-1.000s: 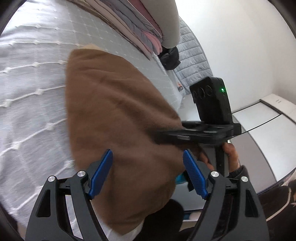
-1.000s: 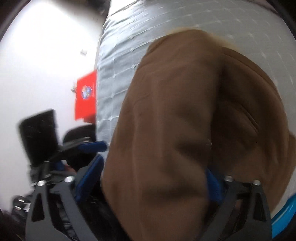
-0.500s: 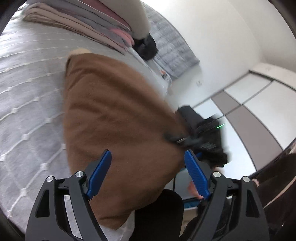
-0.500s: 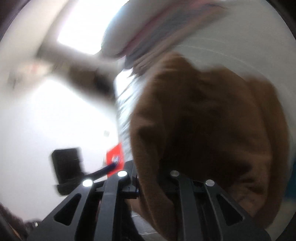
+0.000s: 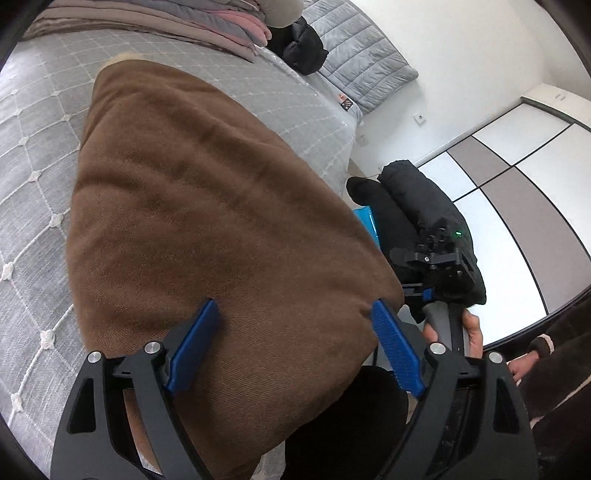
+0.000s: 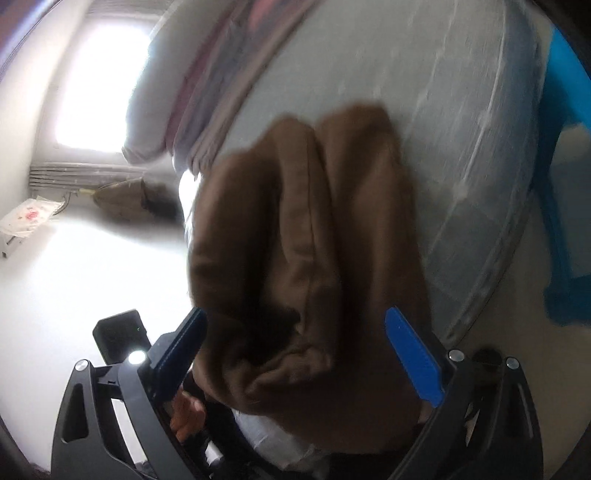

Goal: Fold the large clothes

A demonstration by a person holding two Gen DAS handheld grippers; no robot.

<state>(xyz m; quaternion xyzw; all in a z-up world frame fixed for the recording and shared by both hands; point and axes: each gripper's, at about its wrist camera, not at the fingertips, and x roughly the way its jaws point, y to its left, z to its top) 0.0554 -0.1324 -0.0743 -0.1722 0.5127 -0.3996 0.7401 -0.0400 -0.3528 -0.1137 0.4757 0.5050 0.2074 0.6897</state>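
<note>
Nearest in the left wrist view, the left gripper [image 5: 293, 341] stands spread above the near edge of the brown garment [image 5: 207, 206], its blue pads clear of the cloth, jaws having just opened a little further; in the blurred right wrist view the right gripper [image 6: 295, 350] has just sprung wide, the garment's bunched folds [image 6: 306, 258] lying between its pads but not pinched. The garment lies folded on the grey quilted bed [image 5: 33, 155], its near end overhanging the bed's edge; to the right, a hand [image 5: 469, 332] grips the right gripper's handle in front of a black jacket [image 5: 417, 199]; farther off, a stack of folded clothes [image 5: 221, 26] sits at the bed's far side.
</note>
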